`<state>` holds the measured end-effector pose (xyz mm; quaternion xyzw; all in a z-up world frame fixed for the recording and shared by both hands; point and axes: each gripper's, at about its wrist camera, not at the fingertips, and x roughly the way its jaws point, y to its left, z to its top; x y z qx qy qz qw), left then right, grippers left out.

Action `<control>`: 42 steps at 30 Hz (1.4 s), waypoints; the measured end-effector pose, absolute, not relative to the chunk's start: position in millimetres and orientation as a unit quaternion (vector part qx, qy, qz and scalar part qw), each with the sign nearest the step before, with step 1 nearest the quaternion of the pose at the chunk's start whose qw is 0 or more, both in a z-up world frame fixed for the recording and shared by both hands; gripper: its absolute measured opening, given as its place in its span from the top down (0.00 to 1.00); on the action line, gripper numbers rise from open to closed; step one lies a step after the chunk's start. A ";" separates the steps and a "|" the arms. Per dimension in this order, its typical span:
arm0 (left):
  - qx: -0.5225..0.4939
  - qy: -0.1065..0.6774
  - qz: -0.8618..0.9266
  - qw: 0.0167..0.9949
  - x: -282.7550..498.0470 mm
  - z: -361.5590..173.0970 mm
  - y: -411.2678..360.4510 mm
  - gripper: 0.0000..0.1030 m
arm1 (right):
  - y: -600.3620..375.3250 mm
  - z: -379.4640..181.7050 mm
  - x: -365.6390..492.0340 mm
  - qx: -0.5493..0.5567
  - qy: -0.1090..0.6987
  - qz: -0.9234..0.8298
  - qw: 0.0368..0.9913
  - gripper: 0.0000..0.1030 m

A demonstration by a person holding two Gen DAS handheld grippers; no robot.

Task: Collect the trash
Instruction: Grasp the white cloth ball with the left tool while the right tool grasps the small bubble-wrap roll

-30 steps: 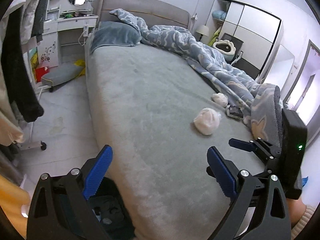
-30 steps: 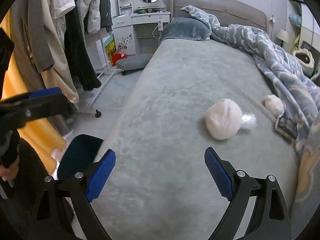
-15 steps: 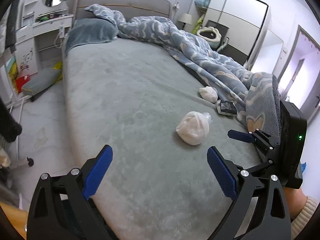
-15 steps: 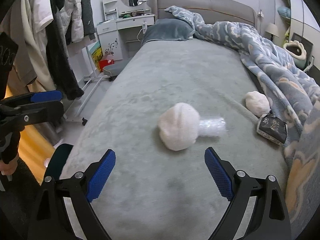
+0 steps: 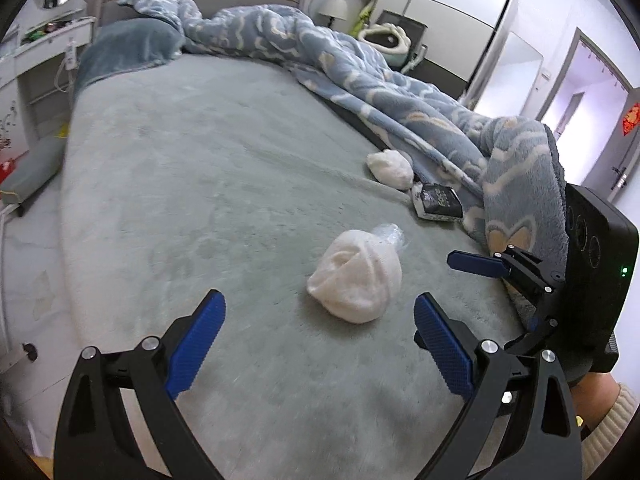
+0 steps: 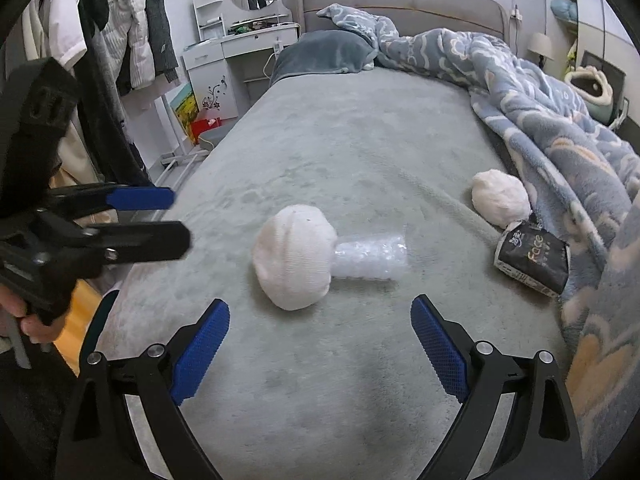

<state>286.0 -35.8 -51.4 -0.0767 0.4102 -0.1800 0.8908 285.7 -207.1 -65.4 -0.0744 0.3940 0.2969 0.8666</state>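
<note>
A white crumpled wad (image 5: 356,284) (image 6: 294,256) lies on the grey bed, touching a clear plastic wrapper (image 6: 372,256) (image 5: 388,234). A second white wad (image 5: 390,168) (image 6: 500,198) and a black packet (image 5: 438,202) (image 6: 532,260) lie further right by the blanket. My left gripper (image 5: 318,342) is open and empty, just short of the near wad. My right gripper (image 6: 320,344) is open and empty, also just short of it. The right gripper also shows at the right of the left wrist view (image 5: 476,264).
The grey bed (image 5: 200,160) has a blue patterned blanket (image 5: 400,92) bunched along its right side and a pillow (image 6: 324,54) at the head. A clothes rack (image 6: 120,40) and white dresser (image 6: 240,60) stand left of the bed.
Both grippers have moved forward over the bed toward the near white wad, which now looks larger and sits between the fingers of each view. The floor and black bin have left view.
</note>
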 end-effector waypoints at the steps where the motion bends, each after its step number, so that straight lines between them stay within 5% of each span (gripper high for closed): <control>1: -0.077 0.411 -0.184 0.889 288.8 -53.1 -38.3 0.06 | -208.6 -66.6 286.7 -0.074 0.396 0.296 0.866 0.09; 15: -0.091 0.436 -0.230 0.865 329.1 -78.4 -67.8 0.08 | -205.3 -70.8 294.2 -0.077 0.411 0.295 0.859 0.09; 28: -0.111 0.433 -0.253 0.858 323.3 -74.8 -54.0 0.55 | -199.7 -73.3 303.6 -0.059 0.416 0.290 0.860 0.09; 42: -0.130 0.403 -0.209 0.882 314.7 -41.4 -6.8 0.57 | -187.6 -78.0 325.2 -0.054 0.414 0.258 0.871 0.09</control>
